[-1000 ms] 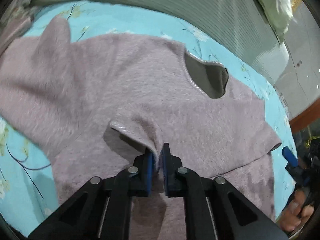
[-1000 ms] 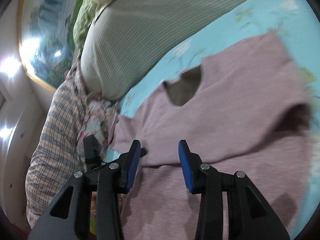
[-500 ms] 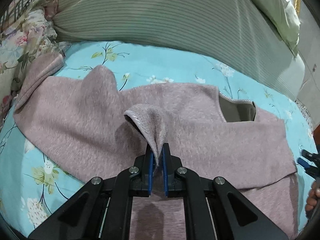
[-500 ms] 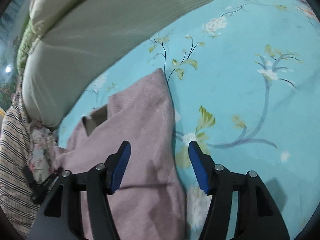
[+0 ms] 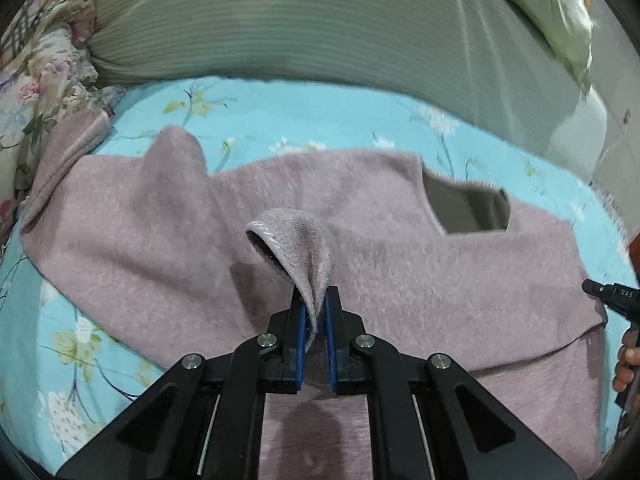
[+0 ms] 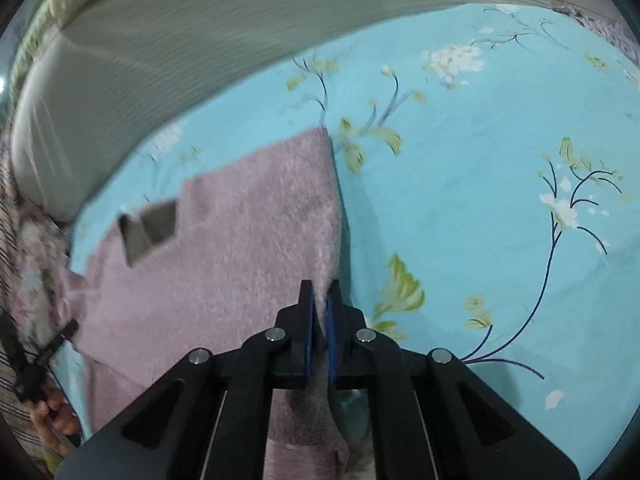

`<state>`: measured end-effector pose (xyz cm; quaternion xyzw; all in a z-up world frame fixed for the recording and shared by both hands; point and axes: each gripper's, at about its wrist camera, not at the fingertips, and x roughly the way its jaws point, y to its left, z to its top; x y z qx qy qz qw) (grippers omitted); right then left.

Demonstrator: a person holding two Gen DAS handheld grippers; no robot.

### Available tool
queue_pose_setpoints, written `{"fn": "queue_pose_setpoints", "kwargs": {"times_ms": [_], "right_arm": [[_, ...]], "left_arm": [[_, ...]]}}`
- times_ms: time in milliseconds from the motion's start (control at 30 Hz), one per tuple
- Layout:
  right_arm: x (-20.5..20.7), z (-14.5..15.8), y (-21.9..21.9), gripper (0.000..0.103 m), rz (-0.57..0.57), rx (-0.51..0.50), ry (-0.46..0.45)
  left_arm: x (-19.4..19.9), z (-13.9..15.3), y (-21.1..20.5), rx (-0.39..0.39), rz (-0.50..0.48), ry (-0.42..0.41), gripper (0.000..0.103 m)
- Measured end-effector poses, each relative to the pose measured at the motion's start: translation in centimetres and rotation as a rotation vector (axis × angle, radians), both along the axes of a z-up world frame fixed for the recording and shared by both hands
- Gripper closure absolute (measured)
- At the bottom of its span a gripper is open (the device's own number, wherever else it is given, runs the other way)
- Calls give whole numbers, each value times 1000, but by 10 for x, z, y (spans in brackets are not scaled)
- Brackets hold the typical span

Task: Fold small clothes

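On the bed's turquoise floral sheet (image 6: 460, 208), near the head end where the grey-green ribbed pillow (image 5: 320, 28) lies, the fuzzy mauve knit sweater (image 5: 380, 240) is spread mostly flat with its neck opening towards the pillow. Your left hand-held gripper (image 5: 316, 320) is clenched on the cuff of one sleeve, which stands up off the body of the garment in a small curled peak, so that sleeve is lifted and partly brought over the chest. Your right hand-held gripper (image 6: 320, 312) sits at the garment's other side edge, right where the knit meets bare sheet; its jaws are closing, and a thin ridge of the fuzzy edge is pinched between the pads.

This looks like the early folding stage: both sides gathered, neither laid in yet. The far sleeve on the left side trails towards the floral patterned quilt (image 5: 36, 80) at the bed's edge and is not tidy.

For the next move, you would want to carry the right edge inward over the body and lay it flat, keeping the fold line straight from shoulder to hem. Lower the left cuff onto the chest rather than dropping it, since this soft knit will likely bunch or drag the layer beneath. Check that each grip holds only the layer you mean to move.
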<state>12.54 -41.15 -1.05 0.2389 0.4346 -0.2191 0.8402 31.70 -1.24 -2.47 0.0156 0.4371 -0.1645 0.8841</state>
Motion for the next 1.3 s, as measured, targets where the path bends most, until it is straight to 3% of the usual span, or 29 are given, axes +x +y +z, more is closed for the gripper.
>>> {"fn": "queue_pose_setpoints", "kwargs": {"times_ms": [100,200,300,367,433,533,600,667,733,800,933,1100,1300], "right_arm": [[-6,16,13,95,-41,-130,10],[-13,37,44,95,-34,-222,-59],[4,15,73,95,153,-79,-55],[12,-12,69,95,150,9,8],[3,-25,55,95,96,87,-16],[-10,-18,51,95,65,121,-50],[-15,-12,59,93,96,129,-71],[-18,-12,71,84,148,181,-100],[-23,-14,84,54,186,214,-118],[-23,-17,101,50,218,207,-120],[-17,-26,129,50,284,253,-113],[-15,-22,151,50,350,233,-97],[-4,-20,158,50,381,216,-79]], "left_arm": [[2,-12,1,7,8,38,92],[1,-15,8,-29,15,48,89],[0,-15,10,-40,21,51,88],[-4,-12,14,-25,27,39,85],[-7,-8,24,-14,45,27,75],[-7,-4,57,40,151,11,49],[-1,-2,90,11,231,24,45],[5,-1,115,-21,293,50,41],[10,0,134,-32,345,53,40],[18,4,147,-17,383,40,34],[48,16,164,61,446,6,21],[116,18,170,283,489,-52,21],[186,-4,188,396,510,-18,20]]}}
